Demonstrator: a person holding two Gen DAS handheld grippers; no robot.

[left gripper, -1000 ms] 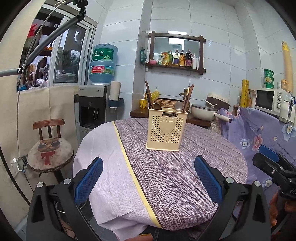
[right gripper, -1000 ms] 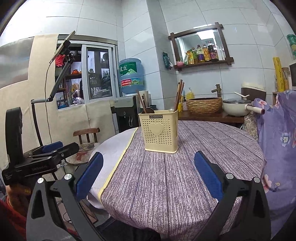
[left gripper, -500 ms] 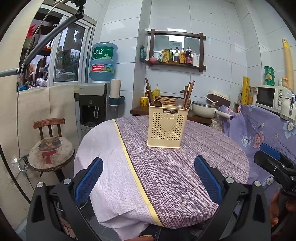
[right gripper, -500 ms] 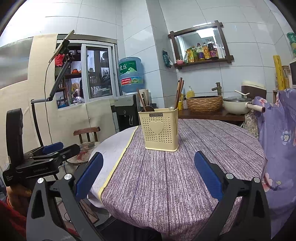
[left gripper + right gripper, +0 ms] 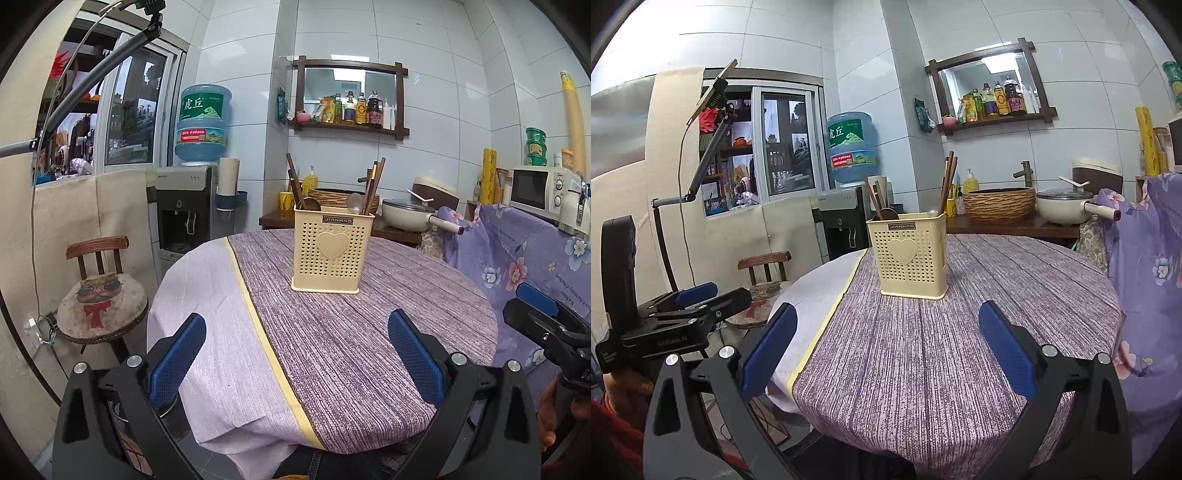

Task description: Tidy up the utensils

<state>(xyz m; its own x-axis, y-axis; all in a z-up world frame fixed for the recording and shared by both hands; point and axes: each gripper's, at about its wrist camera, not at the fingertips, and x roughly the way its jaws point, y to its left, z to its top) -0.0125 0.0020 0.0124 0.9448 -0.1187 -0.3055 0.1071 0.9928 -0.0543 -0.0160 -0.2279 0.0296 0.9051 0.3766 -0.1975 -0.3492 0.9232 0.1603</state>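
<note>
Left gripper [image 5: 297, 345]: jaws spread wide, nothing between the blue pads [image 5: 177, 356], held level over the near edge of the round table [image 5: 369, 332], aimed at the cream perforated plastic utensil holder [image 5: 327, 251]. Right gripper [image 5: 886, 345]: same pose, jaws wide apart and empty, blue pads [image 5: 1006, 347] either side of the holder in view, well short of it.

Utensil holder stands upright near the table centre on the purple striped tablecloth [image 5: 351, 332], just right of the yellow stripe [image 5: 258, 325] that splits purple from the pale cloth section. Inside: dark wooden chopsticks [image 5: 375, 184] at the right, more dark sticks and a brown wooden spoon [image 5: 310, 203] at the left, a metal spoon [image 5: 355, 202] right of centre.

Versus 1.0 s ago: both grippers are at the same opening. In the left view the holder sits slightly higher and closer to centre in frame; right view is nearly unchanged. Holder contents are unchanged.

View differences: left view shows the right gripper's tip at the right edge, with fingers [image 5: 546, 417] of the hand below it, plus the white microwave [image 5: 535, 192]. Right view shows the left gripper side-on at the left edge, its jaws apart, held by a hand [image 5: 626, 391] with a red sleeve [image 5: 613, 439]. The metal spoon shows only in the left view.
</note>
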